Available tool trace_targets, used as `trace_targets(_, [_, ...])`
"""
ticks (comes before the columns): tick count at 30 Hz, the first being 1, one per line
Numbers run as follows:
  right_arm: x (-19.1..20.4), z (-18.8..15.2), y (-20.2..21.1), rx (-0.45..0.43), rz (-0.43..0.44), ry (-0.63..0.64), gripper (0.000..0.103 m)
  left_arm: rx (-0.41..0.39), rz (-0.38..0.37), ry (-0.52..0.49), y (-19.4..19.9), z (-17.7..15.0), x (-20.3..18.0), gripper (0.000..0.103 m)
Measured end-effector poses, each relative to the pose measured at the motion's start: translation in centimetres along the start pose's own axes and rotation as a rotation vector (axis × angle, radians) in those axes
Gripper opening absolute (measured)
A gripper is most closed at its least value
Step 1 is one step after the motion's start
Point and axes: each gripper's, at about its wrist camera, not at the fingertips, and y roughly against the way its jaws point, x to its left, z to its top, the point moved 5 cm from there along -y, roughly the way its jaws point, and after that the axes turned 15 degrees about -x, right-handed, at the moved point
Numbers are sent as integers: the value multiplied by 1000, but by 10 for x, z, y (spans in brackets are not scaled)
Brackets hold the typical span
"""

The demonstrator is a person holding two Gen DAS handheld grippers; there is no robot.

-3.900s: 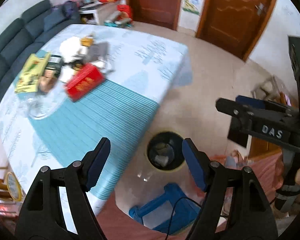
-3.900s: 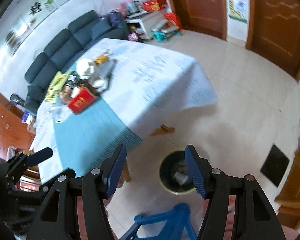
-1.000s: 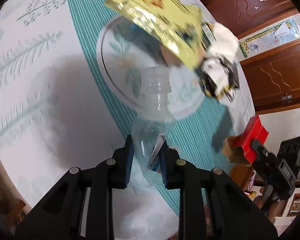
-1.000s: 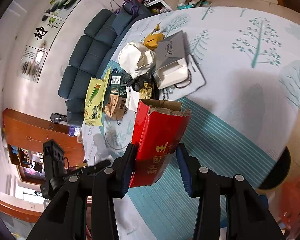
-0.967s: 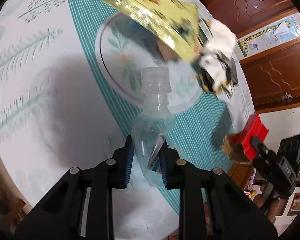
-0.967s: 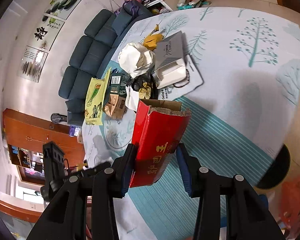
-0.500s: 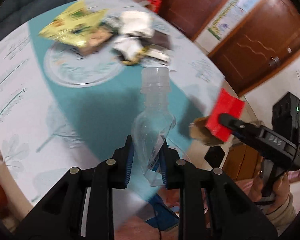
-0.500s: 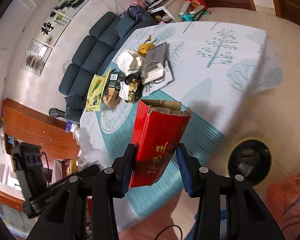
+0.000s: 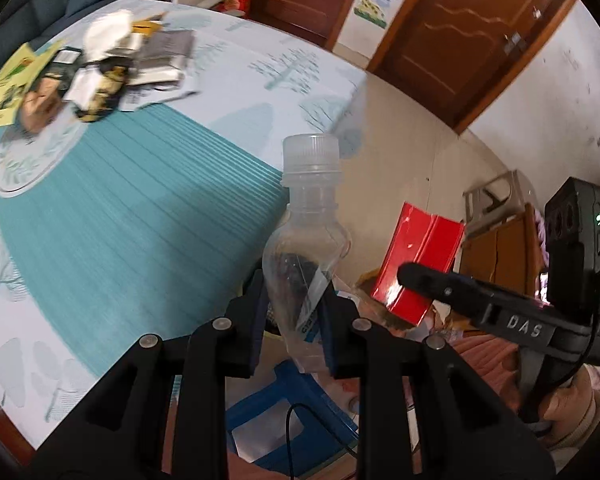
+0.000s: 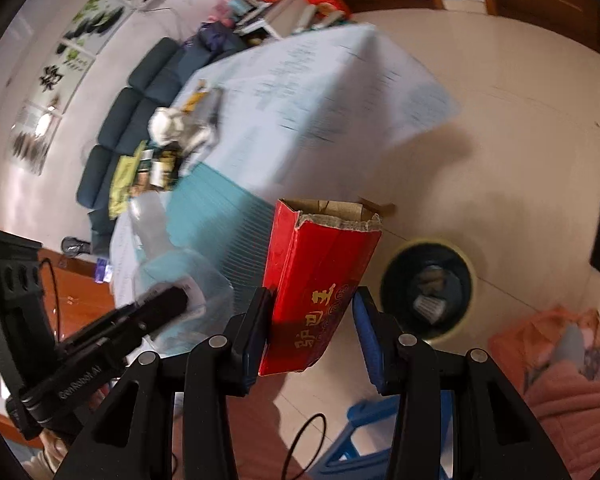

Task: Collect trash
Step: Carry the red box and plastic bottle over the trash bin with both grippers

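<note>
Off the teal-striped table (image 9: 140,216), over tile floor, we now carry a clear plastic bottle (image 9: 306,256) pinched in the left gripper (image 9: 292,320) and a torn red carton (image 10: 320,284) clamped in the right gripper (image 10: 312,332), nearing the dark round bin (image 10: 428,284).

The bottle (image 9: 304,248) is clear, thin plastic with a frosted cap and a loose paper-like label. The box (image 10: 320,284) is glossy red card printed in gold; its torn top edge shows rough brown cardboard. Both grippers, left (image 9: 292,324) and right (image 10: 312,340), are matt black plastic with metal pivot pins and blue ribbed pads (image 10: 366,340). The tablecloth (image 9: 140,208) looks like smooth printed cloth or vinyl; which, I cannot tell. The doors (image 9: 460,40) are varnished wood, the floor (image 10: 500,140) smooth with a slight sheen. The stool (image 9: 268,412) is glossy blue plastic. The bin (image 10: 428,284) has a dark lining inside.
</note>
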Motion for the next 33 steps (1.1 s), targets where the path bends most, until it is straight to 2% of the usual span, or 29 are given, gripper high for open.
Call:
trace_targets(8, [-70,-26,-22,31,-68,-55,42,41,44,-90,-44,-29,-36,20])
trace_targets(14, [-105,-41,-61,73,-130,-59,42,105,84,-135,-90,-58,-49,20])
trace_targets(23, [-157,-50,-126,113,-190,-121,41,175,131,-169,-157,-94,-46,20])
trace_targets(33, [-196,-46,-169,137,-229,-178,41,233,103,-147,-220,-112,-35,21])
